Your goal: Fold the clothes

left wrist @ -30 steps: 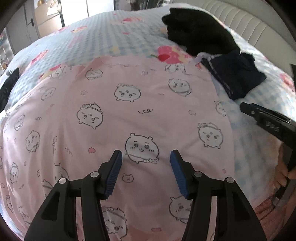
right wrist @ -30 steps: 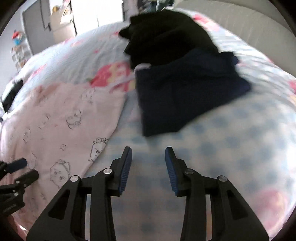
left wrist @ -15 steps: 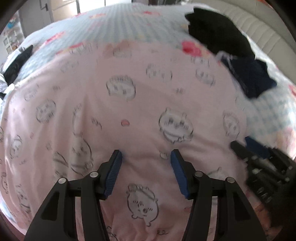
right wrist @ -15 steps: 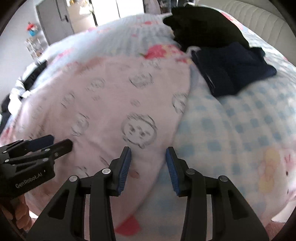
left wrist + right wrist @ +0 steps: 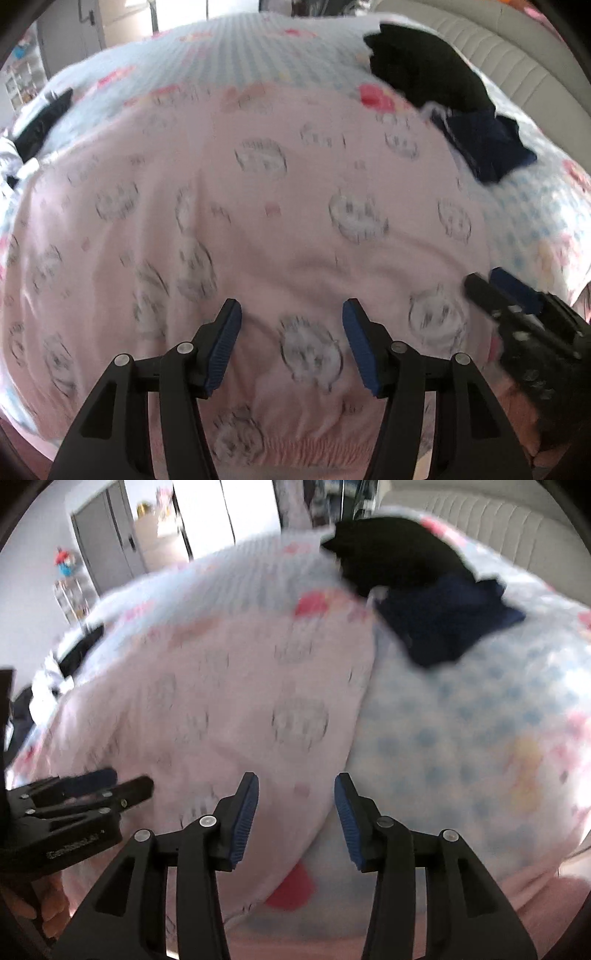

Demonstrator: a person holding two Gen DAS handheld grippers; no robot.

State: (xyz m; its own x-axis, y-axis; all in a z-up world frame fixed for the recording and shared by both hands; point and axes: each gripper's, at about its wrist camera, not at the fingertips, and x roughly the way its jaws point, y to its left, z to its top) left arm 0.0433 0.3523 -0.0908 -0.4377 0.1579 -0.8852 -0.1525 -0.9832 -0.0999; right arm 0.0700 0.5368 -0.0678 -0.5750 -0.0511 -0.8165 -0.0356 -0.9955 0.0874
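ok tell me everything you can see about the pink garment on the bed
The pink garment is soft, thin-looking fabric printed with grey round cartoon faces, blurred here. It lies spread flat and unfolded on the blue checked bedsheet, with a gathered band along its near edge. Its right edge runs near the navy clothes; whether they touch is unclear. The left gripper and right gripper are open above its near edge, nothing between their pads.

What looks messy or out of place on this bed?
Nothing is spilled or damaged. The pink garment lies spread flat, while the black and navy clothes sit in a loose heap near the headboard, unfolded.
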